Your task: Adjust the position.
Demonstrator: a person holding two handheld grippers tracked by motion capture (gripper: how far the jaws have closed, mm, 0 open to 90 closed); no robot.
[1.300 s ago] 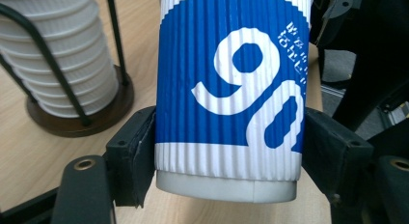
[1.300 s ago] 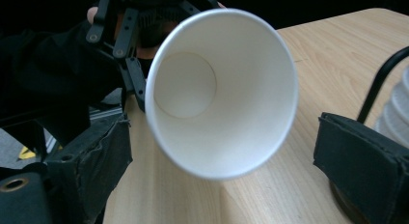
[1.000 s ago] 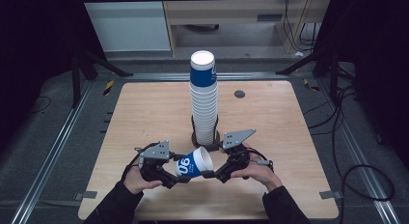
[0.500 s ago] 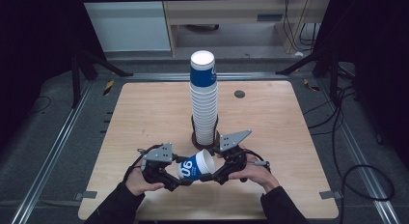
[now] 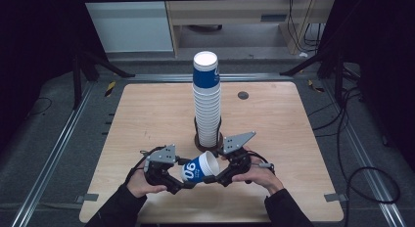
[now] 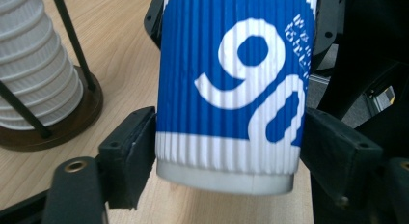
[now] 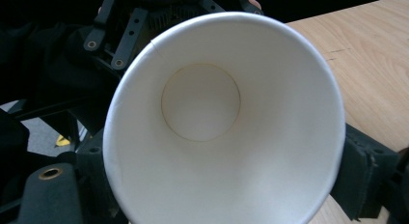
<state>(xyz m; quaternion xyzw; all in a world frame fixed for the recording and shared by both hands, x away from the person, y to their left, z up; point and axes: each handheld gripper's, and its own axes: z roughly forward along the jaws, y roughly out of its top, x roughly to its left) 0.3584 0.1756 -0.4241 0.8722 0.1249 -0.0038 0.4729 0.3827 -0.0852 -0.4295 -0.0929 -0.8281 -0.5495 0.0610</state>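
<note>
The paper cup [image 5: 198,167] I'm holding is ribbed blue with a big white "90" and a white band at its base, lying on its side above the near edge of the table [image 5: 147,114]. My left gripper [image 5: 177,184] clamps it near the base; my right gripper [image 5: 213,179] has just been closing, and its jaws now sit against the rim. The cup's white inside is empty. Behind it, a tall stack of cups [image 5: 207,102] stands in a wire holder [image 5: 198,138].
</note>
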